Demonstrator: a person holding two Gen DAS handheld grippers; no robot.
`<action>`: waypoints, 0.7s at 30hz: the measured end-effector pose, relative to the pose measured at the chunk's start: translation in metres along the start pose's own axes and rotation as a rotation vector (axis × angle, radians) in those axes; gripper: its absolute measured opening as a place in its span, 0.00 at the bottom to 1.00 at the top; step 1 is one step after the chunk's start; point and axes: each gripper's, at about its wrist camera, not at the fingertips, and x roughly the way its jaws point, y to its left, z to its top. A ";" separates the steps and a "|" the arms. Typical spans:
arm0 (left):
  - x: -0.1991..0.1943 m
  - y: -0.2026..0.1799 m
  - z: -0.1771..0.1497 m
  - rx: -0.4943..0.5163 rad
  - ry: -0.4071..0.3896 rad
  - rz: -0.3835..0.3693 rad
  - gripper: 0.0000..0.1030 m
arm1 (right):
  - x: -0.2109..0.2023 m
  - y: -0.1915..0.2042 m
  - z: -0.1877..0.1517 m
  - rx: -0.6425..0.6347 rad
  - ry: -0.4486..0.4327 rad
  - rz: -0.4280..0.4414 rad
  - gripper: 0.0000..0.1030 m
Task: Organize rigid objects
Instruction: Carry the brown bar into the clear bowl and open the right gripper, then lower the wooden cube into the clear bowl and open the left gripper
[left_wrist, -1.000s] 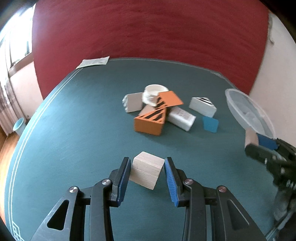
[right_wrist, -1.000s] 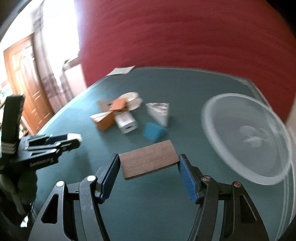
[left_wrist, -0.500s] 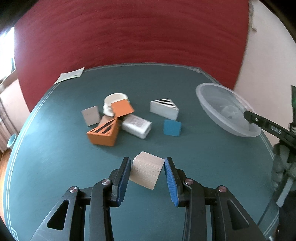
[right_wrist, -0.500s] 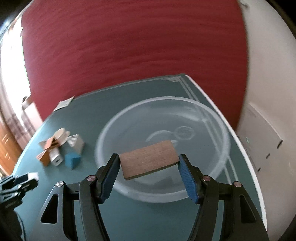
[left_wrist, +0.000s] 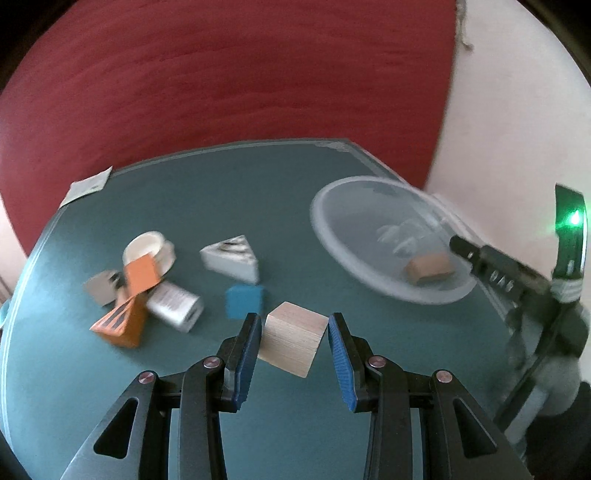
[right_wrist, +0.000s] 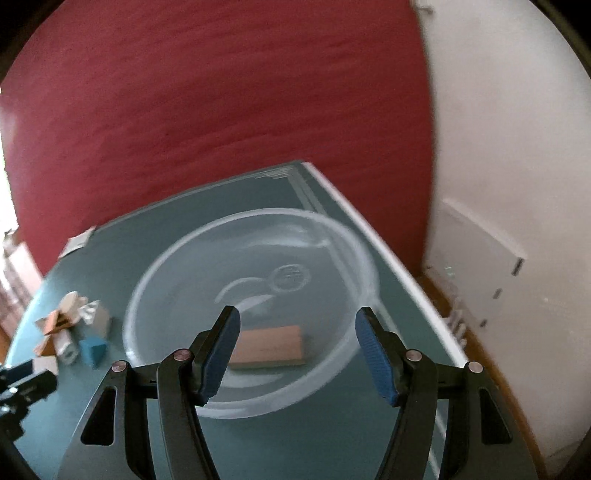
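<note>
Left gripper (left_wrist: 293, 345) clamped on one cube (left_wrist: 293, 342); right gripper (right_wrist: 295, 350) spread above one slab (right_wrist: 267, 346) in bowl (right_wrist: 173, 254); six blocks (left_wrist: 231, 258) mid-table.

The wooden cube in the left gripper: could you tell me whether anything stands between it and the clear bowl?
Nothing visible does. The wooden cube has bare table between it and the clear bowl; the right gripper hovers open above the bowl's near side.

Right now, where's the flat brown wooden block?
The flat brown wooden block lies inside the clear bowl, near its front wall, below the open right gripper. In the left wrist view it shows at right.
</note>
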 end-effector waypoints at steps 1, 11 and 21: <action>0.003 -0.005 0.004 0.007 -0.004 -0.007 0.39 | 0.000 -0.001 -0.001 0.003 -0.005 -0.016 0.64; 0.036 -0.047 0.035 0.044 -0.012 -0.069 0.39 | -0.004 -0.015 -0.001 0.071 -0.051 -0.061 0.65; 0.058 -0.070 0.048 0.067 -0.019 -0.107 0.49 | -0.004 -0.018 -0.002 0.096 -0.050 -0.060 0.65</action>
